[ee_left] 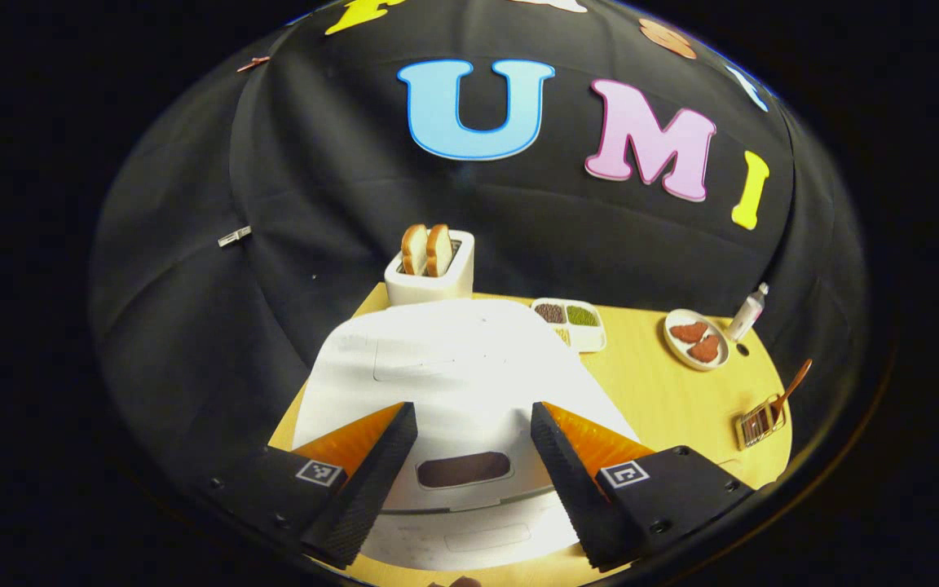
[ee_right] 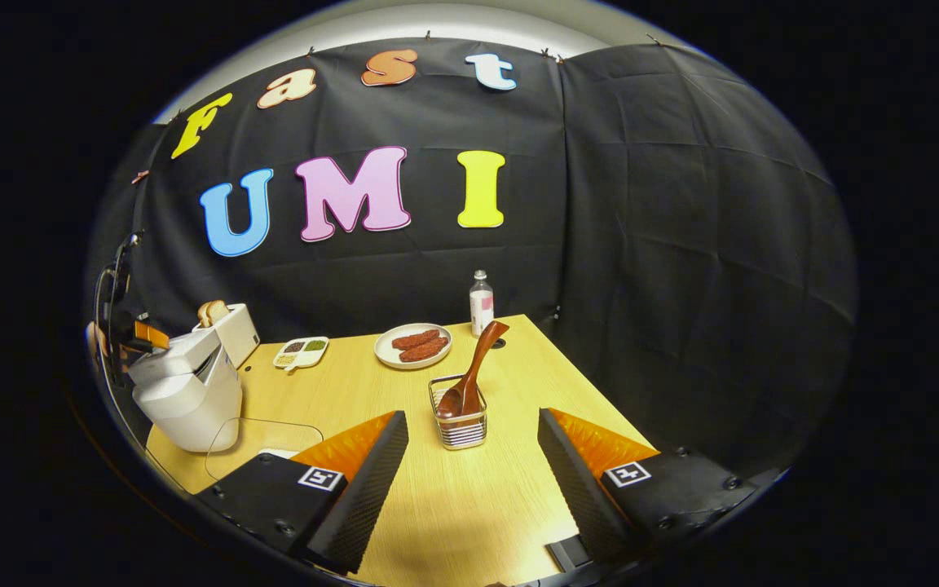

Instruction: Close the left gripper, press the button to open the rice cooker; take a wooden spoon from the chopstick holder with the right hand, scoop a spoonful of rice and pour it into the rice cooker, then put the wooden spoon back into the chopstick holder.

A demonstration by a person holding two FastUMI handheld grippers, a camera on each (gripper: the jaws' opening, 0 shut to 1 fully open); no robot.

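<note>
A white rice cooker (ee_left: 453,383) sits close below my left gripper (ee_left: 473,473), lid down, its dark oval button (ee_left: 463,470) between the open fingers. In the right gripper view the same cooker (ee_right: 186,395) stands at the table's left edge, with the left gripper (ee_right: 123,330) just above it. A wooden spoon (ee_right: 473,371) leans in the wire chopstick holder (ee_right: 460,420) ahead of my right gripper (ee_right: 473,473), which is open and holds nothing. The holder and spoon (ee_left: 767,412) also sit at the right table edge in the left gripper view.
A white toaster (ee_left: 429,273) with two bread slices stands behind the cooker. A divided tray of grains (ee_left: 571,319), a plate with two meat pieces (ee_right: 414,344) and a small bottle (ee_right: 481,303) line the back of the wooden table (ee_right: 339,391).
</note>
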